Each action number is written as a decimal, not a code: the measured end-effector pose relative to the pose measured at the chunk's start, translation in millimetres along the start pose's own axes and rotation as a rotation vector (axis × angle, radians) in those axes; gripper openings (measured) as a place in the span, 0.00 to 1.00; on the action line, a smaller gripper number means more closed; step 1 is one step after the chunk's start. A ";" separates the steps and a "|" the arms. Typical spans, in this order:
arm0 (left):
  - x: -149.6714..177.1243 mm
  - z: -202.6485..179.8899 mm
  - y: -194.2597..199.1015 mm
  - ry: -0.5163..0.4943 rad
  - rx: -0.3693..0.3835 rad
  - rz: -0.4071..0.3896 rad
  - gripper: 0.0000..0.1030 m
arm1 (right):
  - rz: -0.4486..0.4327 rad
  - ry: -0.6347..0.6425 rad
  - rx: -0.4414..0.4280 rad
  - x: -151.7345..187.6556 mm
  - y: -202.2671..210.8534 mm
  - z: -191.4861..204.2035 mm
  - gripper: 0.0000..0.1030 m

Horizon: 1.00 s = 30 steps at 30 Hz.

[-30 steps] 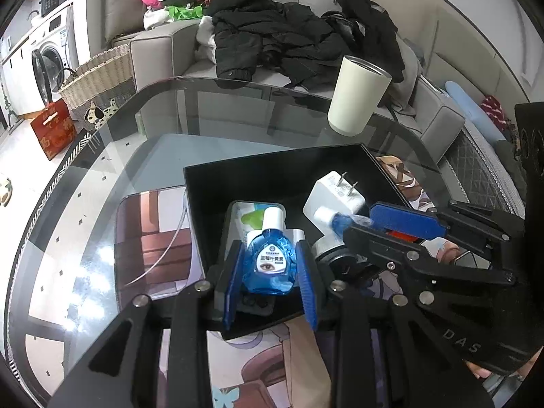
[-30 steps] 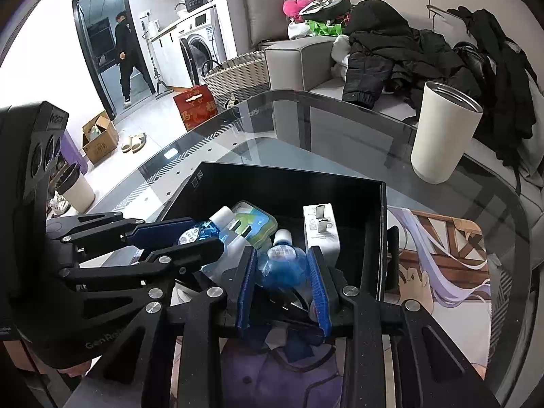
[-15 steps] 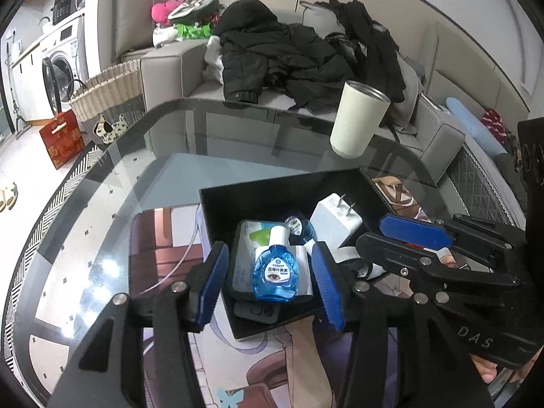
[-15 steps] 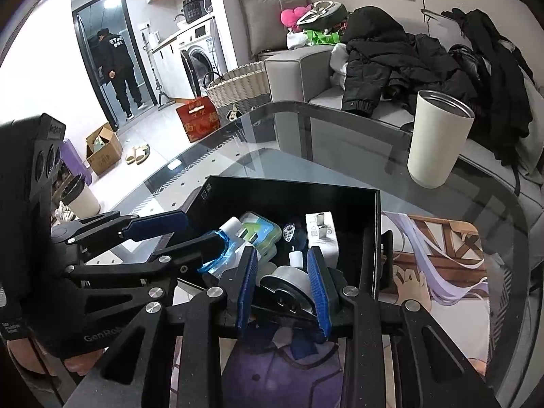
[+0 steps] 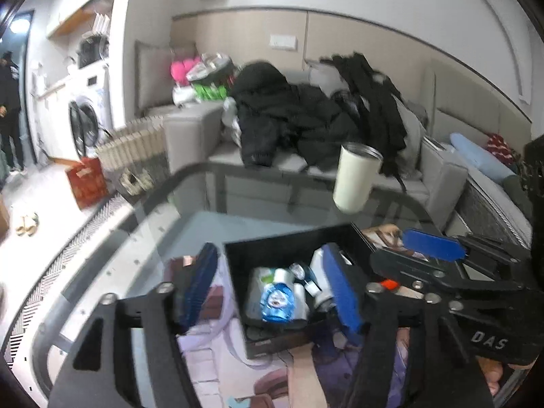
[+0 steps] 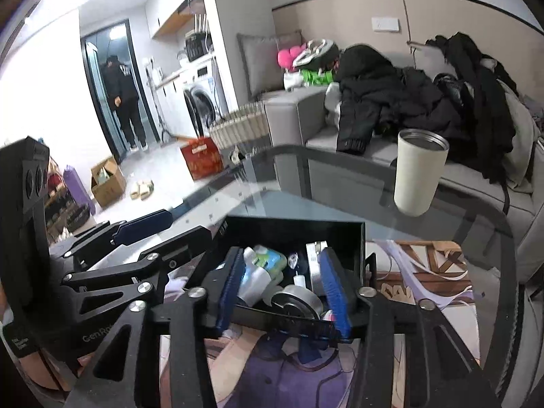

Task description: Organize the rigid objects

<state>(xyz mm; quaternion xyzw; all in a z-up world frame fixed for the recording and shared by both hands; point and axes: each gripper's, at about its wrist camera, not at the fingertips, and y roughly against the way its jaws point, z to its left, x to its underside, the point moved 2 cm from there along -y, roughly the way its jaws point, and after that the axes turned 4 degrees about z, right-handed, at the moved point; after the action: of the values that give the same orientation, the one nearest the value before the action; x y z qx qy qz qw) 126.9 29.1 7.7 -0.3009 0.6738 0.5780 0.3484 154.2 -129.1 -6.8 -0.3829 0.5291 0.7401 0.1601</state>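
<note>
A black box [image 5: 289, 241] stands on the glass table with several small items in it. Among them a blue eye-drop bottle [image 5: 277, 301] lies on a green case [image 5: 256, 280], beside a white charger [image 5: 318, 260]. My left gripper [image 5: 272, 285] hovers above the box, jaws opening, nothing pressed between the blue pads. In the right wrist view my right gripper [image 6: 284, 289] also hangs over the box [image 6: 295, 226], jaws opening, with a tape roll [image 6: 295, 302] and bottles lying free below. Each gripper shows in the other's view, the right gripper [image 5: 420, 255] and the left gripper [image 6: 163, 234].
A white tumbler [image 6: 420, 170] stands on the glass table [image 5: 238, 204] behind the box. A printed mat [image 6: 425, 289] lies under and right of the box. Behind the table is a sofa with black coats [image 5: 289, 119]. A person [image 6: 124, 102] stands in the far doorway.
Both grippers let go of the blue bottles they held, widened their jaws, and rose back from the box. The bottles now lie inside it.
</note>
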 end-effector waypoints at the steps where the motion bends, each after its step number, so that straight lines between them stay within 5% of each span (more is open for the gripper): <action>1: -0.8 0.2 7.9 0.005 -0.028 -0.039 0.76 | -0.017 0.002 0.001 0.1 5.5 0.9 0.49; 6: 4.2 2.9 29.2 0.004 -0.055 -0.123 0.87 | -0.091 0.026 0.009 5.0 30.1 8.4 0.54; 10: 13.7 2.6 41.8 0.009 -0.055 -0.162 0.97 | -0.187 0.011 0.013 16.1 52.6 10.6 0.89; 17: 39.4 -7.9 67.1 -0.035 -0.122 -0.249 1.00 | -0.285 0.038 0.036 38.9 77.0 18.4 0.99; 30: 73.5 10.2 73.7 0.057 -0.190 -0.250 1.00 | -0.343 0.012 0.160 80.6 82.8 7.0 0.99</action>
<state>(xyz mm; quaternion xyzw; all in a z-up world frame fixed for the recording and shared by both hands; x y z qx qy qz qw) 26.2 50.1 -11.3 -0.4301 0.5829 0.5827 0.3683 45.4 -168.5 -10.4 -0.4580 0.5143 0.6553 0.3104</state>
